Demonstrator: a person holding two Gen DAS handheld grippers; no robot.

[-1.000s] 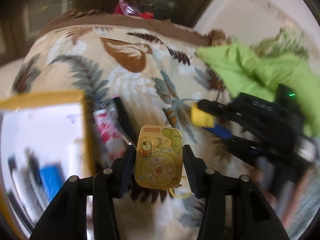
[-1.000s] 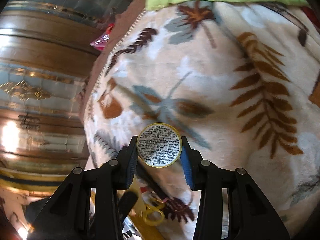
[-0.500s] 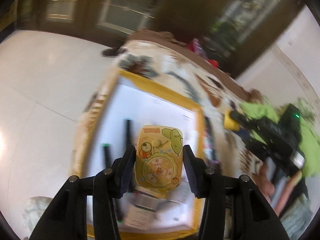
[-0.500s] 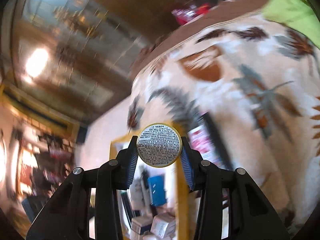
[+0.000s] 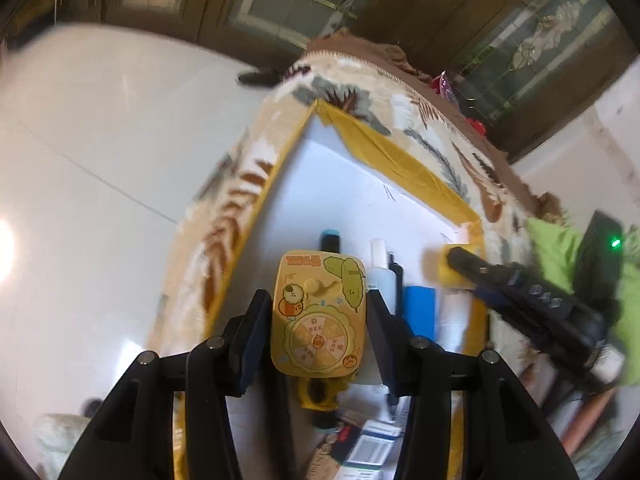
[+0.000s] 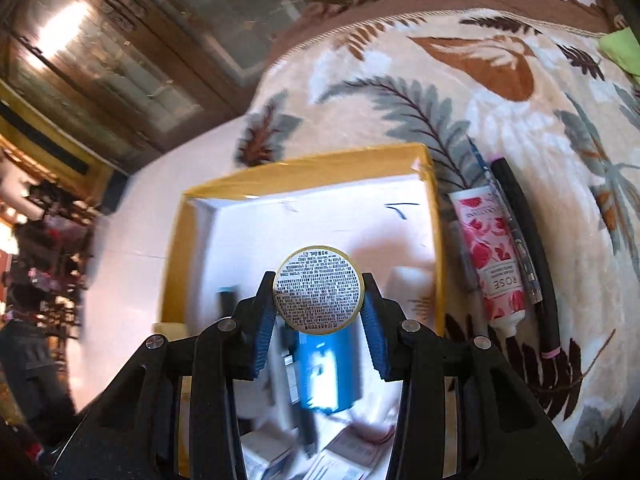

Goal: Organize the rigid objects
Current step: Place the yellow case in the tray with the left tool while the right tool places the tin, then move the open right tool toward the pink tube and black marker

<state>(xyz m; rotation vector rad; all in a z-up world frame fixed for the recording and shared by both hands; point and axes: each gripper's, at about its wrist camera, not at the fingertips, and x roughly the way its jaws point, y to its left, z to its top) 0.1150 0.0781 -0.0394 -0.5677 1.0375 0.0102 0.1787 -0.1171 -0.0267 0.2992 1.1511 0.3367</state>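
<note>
My left gripper (image 5: 318, 316) is shut on a yellow cartoon toy (image 5: 318, 314) and holds it above a yellow-rimmed white box (image 5: 352, 196). My right gripper (image 6: 318, 314) is shut on a small round gold-rimmed tin (image 6: 318, 290), printed label facing me, held above the same box (image 6: 304, 174). The right gripper also shows in the left wrist view (image 5: 460, 264), at the box's right edge. Several items lie in the box: a blue box (image 6: 328, 372), a white tube (image 5: 378, 268), pens and small cartons.
The box sits on a leaf-patterned blanket (image 6: 460, 80). Beside the box lie a rose hand-cream tube (image 6: 494, 260), a pen and a black rod (image 6: 528, 252). A green cloth (image 5: 560, 256) lies to the right. White floor (image 5: 100, 140) is beyond the blanket's edge.
Both grippers have swung from over the blanket to above the open box, each still holding its object. The box now fills the middle of both views.
</note>
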